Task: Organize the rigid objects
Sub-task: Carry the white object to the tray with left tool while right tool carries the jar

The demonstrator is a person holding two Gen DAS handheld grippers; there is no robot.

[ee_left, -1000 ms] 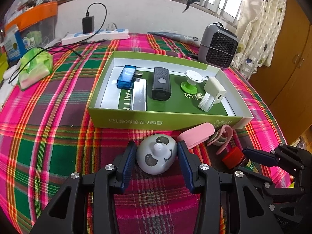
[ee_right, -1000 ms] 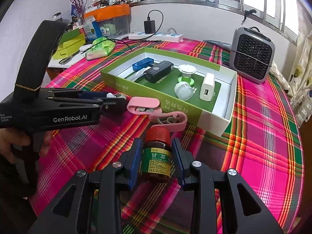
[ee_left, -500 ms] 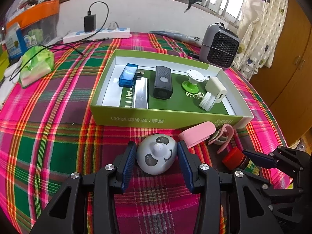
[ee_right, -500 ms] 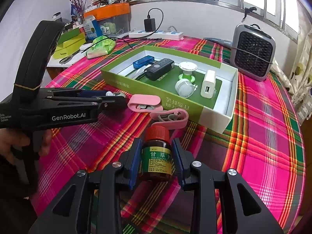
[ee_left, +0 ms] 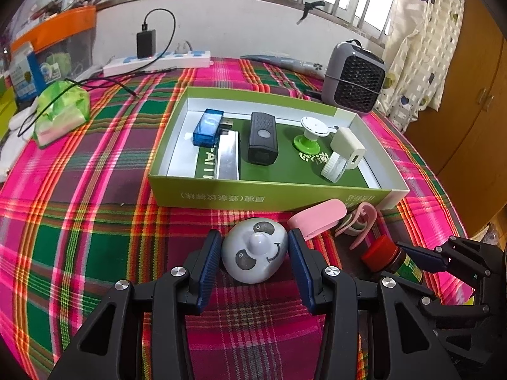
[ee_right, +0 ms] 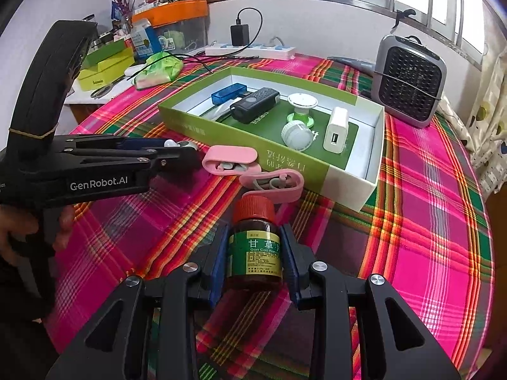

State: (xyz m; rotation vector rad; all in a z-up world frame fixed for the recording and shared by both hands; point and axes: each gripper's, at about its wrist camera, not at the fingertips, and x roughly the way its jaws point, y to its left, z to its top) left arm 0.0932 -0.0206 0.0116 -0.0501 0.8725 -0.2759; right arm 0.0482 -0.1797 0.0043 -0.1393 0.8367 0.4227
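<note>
your left gripper (ee_left: pixel 253 248) had its fingers (ee_left: pixel 207 266) clenched on the grey panda-faced toy (ee_left: pixel 255 250), one blue pad against each side of it, low over the plaid desk (ee_left: pixel 95 221). just ahead of those fingers ran the near wall of the green box (ee_left: pixel 269 198). inside it, from left to right, lay a blue usb reader (ee_left: pixel 207 126), a silver bar (ee_left: pixel 227 155), a black device (ee_left: pixel 262 137), a green-and-white suction cup (ee_left: pixel 309 136), a white ribbed cap (ee_left: pixel 332 166) and a white charger (ee_left: pixel 348 147), the cap touching the charger.

to the right of the left fingers, a pink case (ee_left: pixel 317 218) lay on the desk just beside the toy, and a pink clip (ee_left: pixel 359 221) lay beyond it, both close to the box wall.

your right gripper (ee_right: pixel 255 251) had its fingers (ee_right: pixel 290 266) grasping the brown medicine bottle (ee_right: pixel 256 250), pads on both sides of its green label, red cap pointing away from you. directly ahead of those fingers the pink clip (ee_right: pixel 274 182) sat just past the cap, with the corner of the green box (ee_right: pixel 348 186) behind it. far ahead and right of the fingers stood a grey fan heater (ee_right: pixel 408 80) on the desk, well apart from the bottle.
</note>
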